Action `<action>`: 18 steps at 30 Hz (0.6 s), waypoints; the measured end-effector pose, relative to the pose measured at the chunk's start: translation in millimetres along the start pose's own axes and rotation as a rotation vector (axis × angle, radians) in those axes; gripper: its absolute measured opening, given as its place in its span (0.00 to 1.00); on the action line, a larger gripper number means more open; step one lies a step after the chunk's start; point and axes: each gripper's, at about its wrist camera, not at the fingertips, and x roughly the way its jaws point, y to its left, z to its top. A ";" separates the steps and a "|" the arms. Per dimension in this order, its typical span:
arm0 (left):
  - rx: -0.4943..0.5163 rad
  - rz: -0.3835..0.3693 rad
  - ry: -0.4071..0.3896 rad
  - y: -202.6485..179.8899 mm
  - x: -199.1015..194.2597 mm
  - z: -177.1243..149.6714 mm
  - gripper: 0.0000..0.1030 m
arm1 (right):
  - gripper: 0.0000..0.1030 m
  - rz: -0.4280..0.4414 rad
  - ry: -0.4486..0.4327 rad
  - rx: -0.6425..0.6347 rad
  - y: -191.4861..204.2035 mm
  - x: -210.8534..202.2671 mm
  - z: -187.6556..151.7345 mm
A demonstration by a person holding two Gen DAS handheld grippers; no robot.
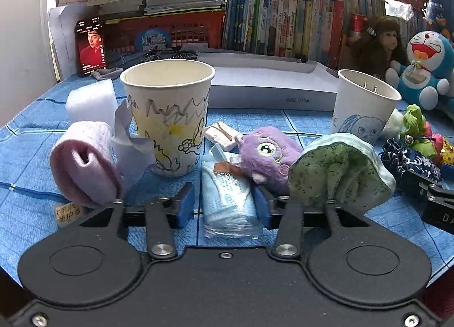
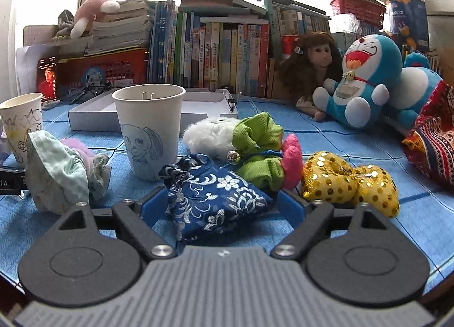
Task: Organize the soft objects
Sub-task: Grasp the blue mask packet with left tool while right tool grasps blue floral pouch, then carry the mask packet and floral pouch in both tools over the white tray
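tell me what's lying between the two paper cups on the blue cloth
In the left wrist view, between the scribbled cup and the cup with the blue face drawing lie a small tan packet and a purple plush toy.

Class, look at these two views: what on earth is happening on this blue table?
A person with a gripper in each hand is sorting soft things. The left gripper straddles a light blue packet; whether its pads press it is unclear. The right gripper sits around a navy floral pouch, pads apparently not gripping. Two paper cups stand nearby, with plush toys around them.
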 end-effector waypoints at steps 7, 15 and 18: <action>0.032 -0.003 -0.026 -1.6 -17.0 -6.3 0.31 | 0.67 0.005 0.000 0.031 -3.4 -8.9 -2.1; 0.062 -0.042 -0.105 -3.6 -59.8 -1.5 0.31 | 0.62 0.043 -0.064 0.080 -12.9 -40.1 10.4; 0.039 -0.102 -0.134 -0.4 -78.4 9.1 0.31 | 0.62 0.060 -0.100 0.108 -18.9 -49.4 23.6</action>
